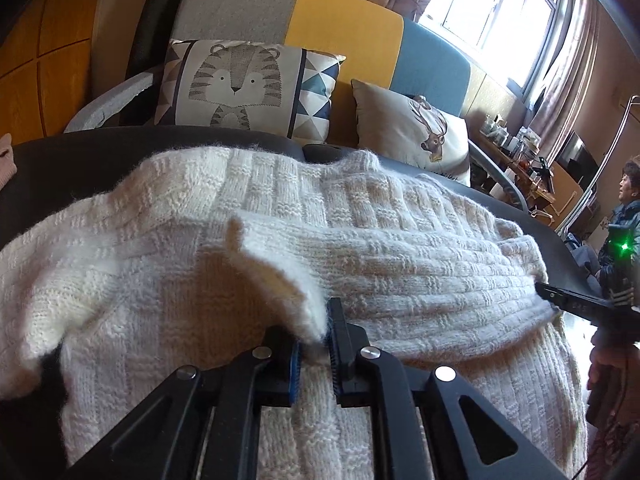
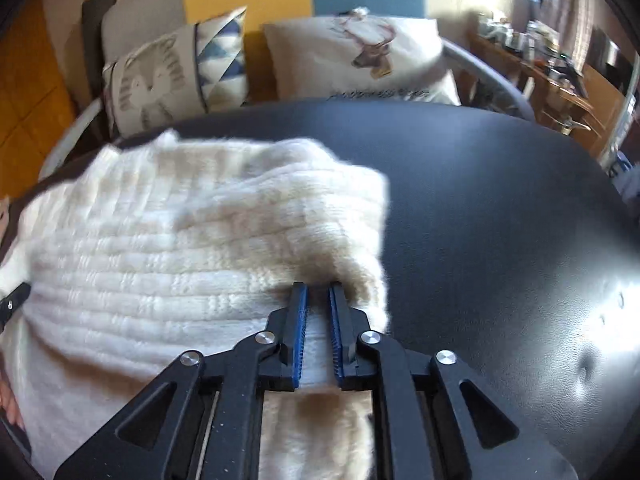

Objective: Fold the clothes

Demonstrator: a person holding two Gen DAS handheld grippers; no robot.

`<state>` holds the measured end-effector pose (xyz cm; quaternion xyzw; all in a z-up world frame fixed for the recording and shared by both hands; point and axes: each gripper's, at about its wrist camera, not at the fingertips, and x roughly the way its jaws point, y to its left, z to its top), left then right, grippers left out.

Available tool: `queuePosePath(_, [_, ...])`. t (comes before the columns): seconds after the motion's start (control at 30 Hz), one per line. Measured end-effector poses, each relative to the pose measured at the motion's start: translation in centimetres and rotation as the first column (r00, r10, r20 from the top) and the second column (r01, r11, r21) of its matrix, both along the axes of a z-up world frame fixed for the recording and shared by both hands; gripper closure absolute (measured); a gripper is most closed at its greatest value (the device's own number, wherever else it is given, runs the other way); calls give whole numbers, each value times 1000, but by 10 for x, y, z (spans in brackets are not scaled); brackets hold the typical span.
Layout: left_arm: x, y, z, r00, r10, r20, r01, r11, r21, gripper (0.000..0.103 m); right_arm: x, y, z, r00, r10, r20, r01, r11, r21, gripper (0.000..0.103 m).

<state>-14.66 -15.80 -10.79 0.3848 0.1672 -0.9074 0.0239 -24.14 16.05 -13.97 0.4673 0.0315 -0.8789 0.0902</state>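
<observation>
Left wrist view: we see a cream knitted sweater (image 1: pixel 320 240) spread over a dark table (image 1: pixel 80 160), with one part laid back across the body. Our left gripper (image 1: pixel 316 332) is nearly closed, pinching a raised flap of the knit between its blue pads. Our right gripper (image 2: pixel 318 300) shows a narrow gap; the sweater's folded edge lies between and under its fingers, but we cannot tell whether it actually grips the wool (that view is blurred).

Behind the table stand a tiger cushion (image 1: pixel 236 84) and a deer cushion (image 1: pixel 416 128) on a sofa (image 1: pixel 344 28). A seated person (image 1: pixel 624 216) is at the far right.

We judge the sweater partly folded. The fuzzy, stretchy knit could slip from the left pinch, since only a thin flap is held. If the two sides are pulled unevenly, the fold could skew or bunch. The sweater's near part looks to hang past the table edge, so its weight could drag it off.

Small lettering under the deer is too blurred to read; we see no brands.
</observation>
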Motion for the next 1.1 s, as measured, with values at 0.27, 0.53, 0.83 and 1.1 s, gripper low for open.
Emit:
queuePosePath(0.27, [-4,3,-2,999,-40,3,40,999,7,88,14,24,15,999,39,-36,-42,995,-94,92])
queuePosePath(0.53, [-4,3,-3,999,-43,0,43,999,12,89,-29,17,13,1000,-30,-9,29,997,-68,90])
queuePosePath(0.83, [-3,7,-3,999,-54,-4,54,999,2,88,-52,18,-11,997,-65,-46,67,997,37,91])
queuePosePath(1.1, [-3,5,-4,999,-54,-6,54,998,13,88,-4,34,27,996,-37,-86,27,993,-115,87])
